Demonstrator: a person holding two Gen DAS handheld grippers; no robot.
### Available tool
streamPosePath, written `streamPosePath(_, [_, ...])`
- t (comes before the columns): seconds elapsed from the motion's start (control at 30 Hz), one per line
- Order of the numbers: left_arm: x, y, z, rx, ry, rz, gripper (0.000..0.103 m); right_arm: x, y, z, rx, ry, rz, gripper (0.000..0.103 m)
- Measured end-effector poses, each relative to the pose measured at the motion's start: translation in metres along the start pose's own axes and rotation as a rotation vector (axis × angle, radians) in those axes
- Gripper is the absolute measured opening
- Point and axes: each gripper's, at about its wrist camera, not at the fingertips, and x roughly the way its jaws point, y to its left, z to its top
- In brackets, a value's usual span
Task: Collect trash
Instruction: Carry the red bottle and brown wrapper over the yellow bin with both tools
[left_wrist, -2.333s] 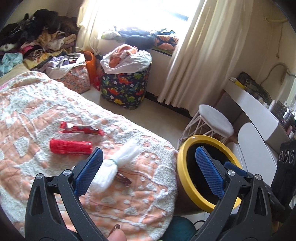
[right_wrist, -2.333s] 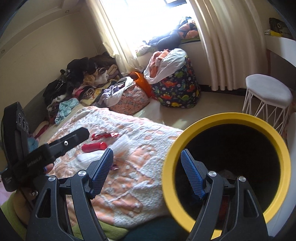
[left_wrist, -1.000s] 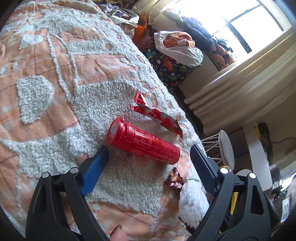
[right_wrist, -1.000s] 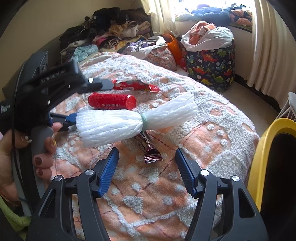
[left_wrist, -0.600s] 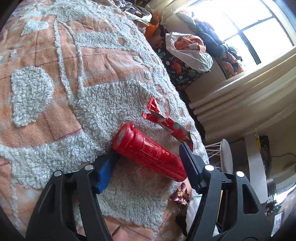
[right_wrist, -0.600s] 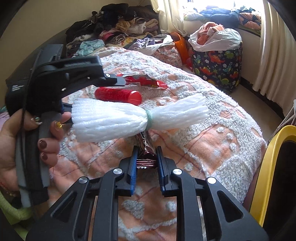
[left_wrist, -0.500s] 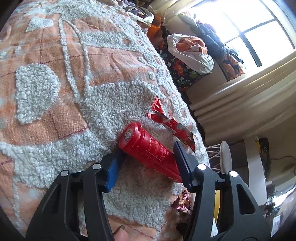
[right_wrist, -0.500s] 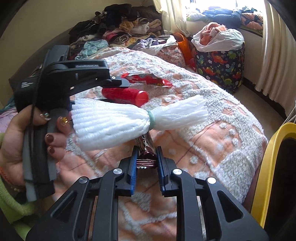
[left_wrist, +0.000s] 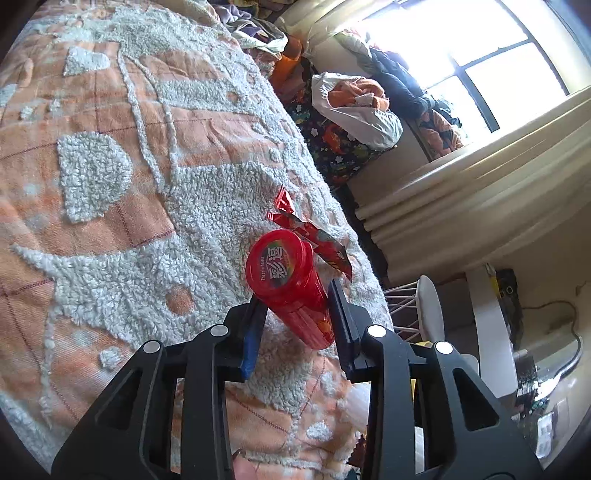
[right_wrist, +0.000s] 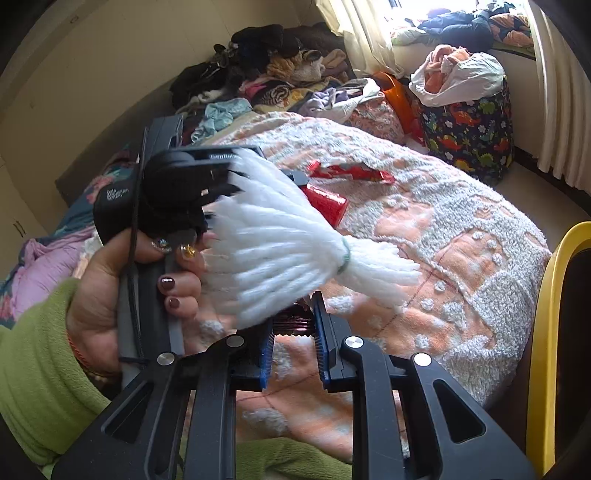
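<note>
Red tube (left_wrist: 291, 291) clamped in left tool (left_wrist: 295, 325), whose jaws just closed on it; long axis runs w/ the fingers, cap toward 12. Right tool (right_wrist: 293, 345) pinches dark foil wrapper (right_wrist: 293, 325), white net (right_wrist: 295, 258) above it. Yellow bin (right_wrist: 543, 332) at 3, nearer right hand. Red wrapper (left_wrist: 314, 236) lies on bed (left_wrist: 110, 166); cluttered bedroom.

The bed (left_wrist: 110, 229) is the landmark. Over its middle, the canister (left_wrist: 291, 291) sits between the left tool's (left_wrist: 297, 314) pads, its cap end raised off the bed. Just behind the canister, a flat wrapper (left_wrist: 314, 236) lies on the bed. Nearer the bed's foot, the foam net (right_wrist: 295, 251) hangs over the right tool (right_wrist: 293, 328), which pinches a small foil wrapper (right_wrist: 293, 325). Off the bed's right edge stands the bin (right_wrist: 543, 332); beyond the bed's far side stands a basket (right_wrist: 465, 125).
</note>
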Motion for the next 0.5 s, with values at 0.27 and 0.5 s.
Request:
streamPosePath(0.27, [-0.034,-0.020,0.002,0.073,-0.069,-0.017,0.024,-0.027,0.018,0.015,-0.026,-0.067,0.022,0.018])
streamPosePath(0.5, [-0.054,-0.045,0.006,0.136,-0.128,-0.045,0.024,-0.049,0.029,0.025,-0.049,-0.118,0.031,0.018])
